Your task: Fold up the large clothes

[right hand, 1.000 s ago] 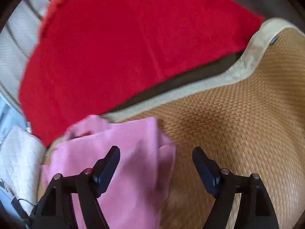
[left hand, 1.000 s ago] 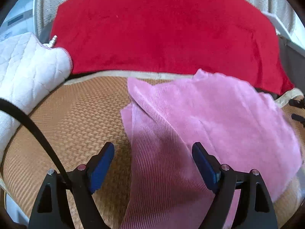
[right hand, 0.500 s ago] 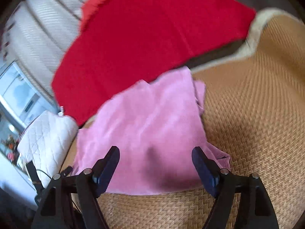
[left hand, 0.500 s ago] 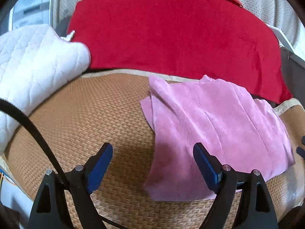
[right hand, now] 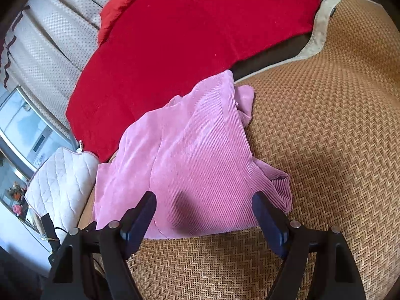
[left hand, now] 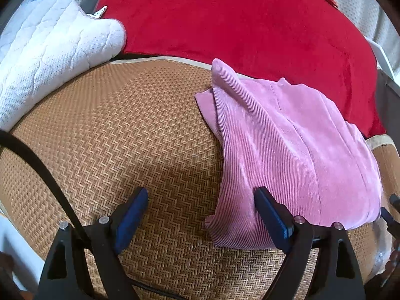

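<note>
Both tools, left tool (left hand: 201,215) and right tool (right hand: 203,215), gape empty above the pink garment's (left hand: 295,150) near edge.

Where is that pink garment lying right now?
The pink garment lies folded on the woven mat, its far edge against the red blanket. In the left camera's view it is on the right, with the white quilted pad far left.

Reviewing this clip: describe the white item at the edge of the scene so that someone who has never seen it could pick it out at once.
Start from the tan woven mat that covers the surface, with the red blanket beyond its far edge. Beside the blanket, overlapping the mat's corner, lies the white quilted pad. Unlike the ribbed pink garment and the plush red blanket, it is white, puffy and stitched in a diamond pattern.
</note>
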The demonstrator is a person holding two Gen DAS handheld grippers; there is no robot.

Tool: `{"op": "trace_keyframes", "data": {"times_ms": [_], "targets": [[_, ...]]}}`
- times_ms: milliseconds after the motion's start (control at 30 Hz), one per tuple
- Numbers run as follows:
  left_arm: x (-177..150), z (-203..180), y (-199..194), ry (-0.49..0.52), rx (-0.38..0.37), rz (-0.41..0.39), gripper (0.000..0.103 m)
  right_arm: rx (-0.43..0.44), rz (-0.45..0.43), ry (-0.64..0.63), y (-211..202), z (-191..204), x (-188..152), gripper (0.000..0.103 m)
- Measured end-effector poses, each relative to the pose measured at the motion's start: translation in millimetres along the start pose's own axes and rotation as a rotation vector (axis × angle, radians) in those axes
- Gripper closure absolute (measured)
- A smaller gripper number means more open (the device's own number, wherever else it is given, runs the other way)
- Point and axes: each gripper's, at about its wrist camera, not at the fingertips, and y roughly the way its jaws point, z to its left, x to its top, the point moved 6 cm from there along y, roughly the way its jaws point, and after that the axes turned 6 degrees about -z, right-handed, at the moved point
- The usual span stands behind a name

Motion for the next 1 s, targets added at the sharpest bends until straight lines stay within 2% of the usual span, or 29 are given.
{"op": "trace_keyframes", "data": {"times_ms": [167,333,433,500,600,733,800,1000], "targets": [[30,-9,-14,0.024,-0.004,-0.073,0.015,0.0,-0.035,0.008,3,6,3,0.021],[58,-18,28,0.088,0.024,0.021,0.015,0.02,-0.051,0.036,12,7,12,0.021],[60,-9,61,0.08,0.104,0.108,0.015,0.025,-0.045,0.05,16,4,12,0.021],[59,-3,67,0.036,0.1,0.118,0.014,0.026,-0.039,0.063,18,2,11,0.021],[58,0,50,0.008,0.124,0.046,0.015,0.025,-0.047,0.062,18,3,12,0.021],[53,5,17,0.026,0.13,-0.072,0.015,0.046,-0.065,0.073,14,5,14,0.021],[48,10,2,0.055,0.156,-0.126,0.015,0.064,-0.077,0.077,9,7,15,0.021],[34,3,-33,0.06,0.204,-0.184,0.015,0.097,-0.082,0.078,3,12,13,0.021]]}}
